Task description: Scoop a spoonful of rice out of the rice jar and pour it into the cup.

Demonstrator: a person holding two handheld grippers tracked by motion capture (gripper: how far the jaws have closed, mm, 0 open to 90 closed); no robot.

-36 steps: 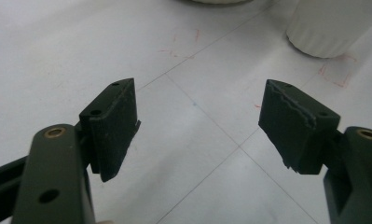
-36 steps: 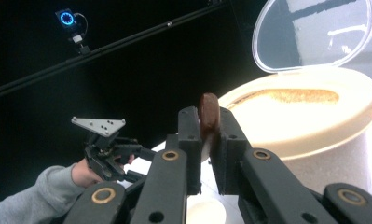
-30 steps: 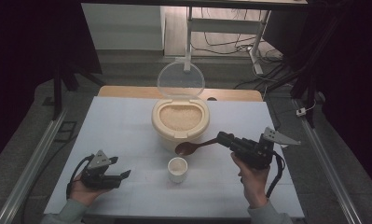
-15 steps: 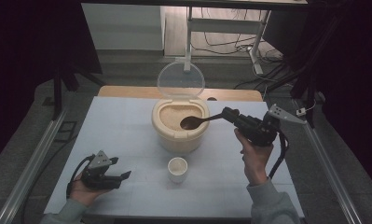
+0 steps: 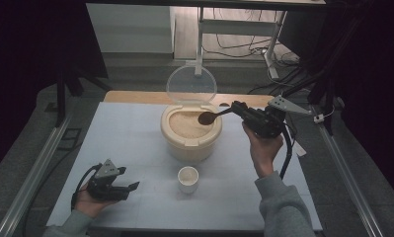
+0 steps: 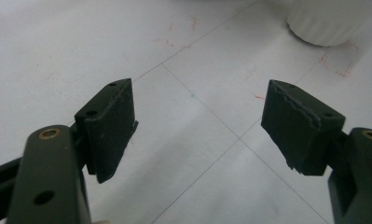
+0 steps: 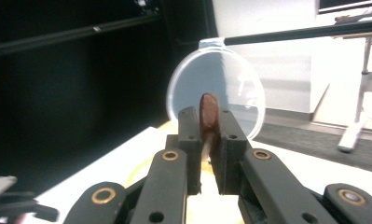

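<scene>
Over pale table (image 5: 135,133), right gripper (image 5: 235,106) (clamping spoon (image 5: 205,118)) has risen above rice container (image 5: 189,143), ready to scoop; left gripper (image 5: 131,186) open.

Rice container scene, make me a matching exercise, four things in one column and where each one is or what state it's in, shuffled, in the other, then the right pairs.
Things:
1. wooden spoon
2. small white cup
3. clear lid
4. left claw

States:
A. open, nothing between its jaws
B. standing up behind the rice container
C. clamped in the right claw, bowl over the rice
D. on the table in front of the container

Pairs: 1-C, 2-D, 3-B, 4-A
</scene>
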